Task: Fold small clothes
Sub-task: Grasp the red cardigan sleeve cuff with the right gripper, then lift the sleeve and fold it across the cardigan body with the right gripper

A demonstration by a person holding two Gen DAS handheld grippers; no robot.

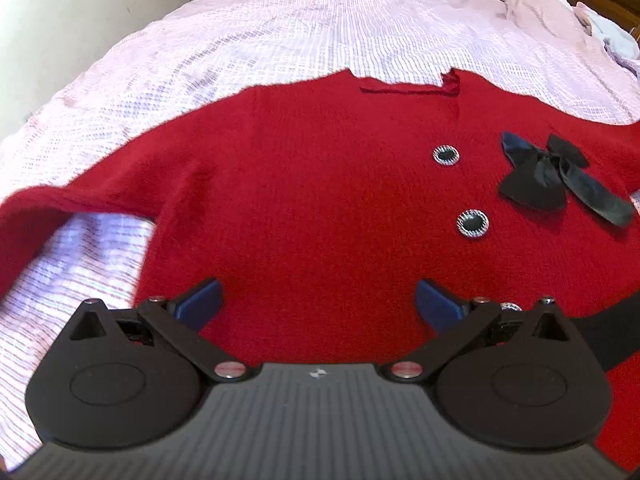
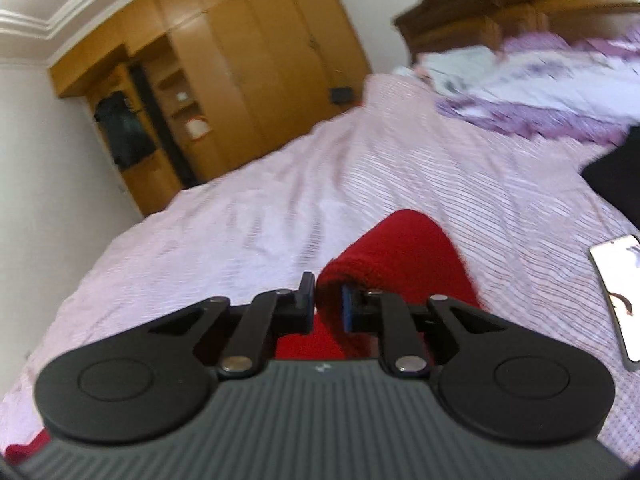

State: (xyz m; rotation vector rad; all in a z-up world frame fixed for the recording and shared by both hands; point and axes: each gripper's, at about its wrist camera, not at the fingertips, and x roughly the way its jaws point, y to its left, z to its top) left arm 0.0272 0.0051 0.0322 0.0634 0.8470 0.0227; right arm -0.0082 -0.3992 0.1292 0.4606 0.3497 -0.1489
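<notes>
1. Red knit fills the left wrist view: the small cardigan (image 1: 320, 208) lies front-up on the bed (image 1: 280, 32), its pink checked cover showing all round it. The left hand-held gripper (image 1: 318, 300) hangs over the lower body of the garment with its blue pads (image 1: 202, 298) spread wide and nothing between them. One sleeve (image 1: 44, 216) trails off to the left, partly raised off the cover. A black bow (image 1: 560, 176) and two ringed buttons (image 1: 472, 222) sit on the chest. My worry here: nothing pins the body, so a pull from the other side could drag the whole cardigan askew and wrinkle the fold line. The bow may also bunch under a folded layer.

2. From the right wrist view, the right hand-held gripper (image 2: 326, 300) is pinched on the ribbed cuff (image 2: 348, 264) of the other sleeve, held above the bed cover. The bite looks shallow and near the cuff's edge, so I judge the knit could slip out in mid-swing. A phone (image 2: 618, 300) lies on the cover to the right, near enough that a trailing sleeve might sweep against it. The picture is blurred, so exact contact is hard to read.
</notes>
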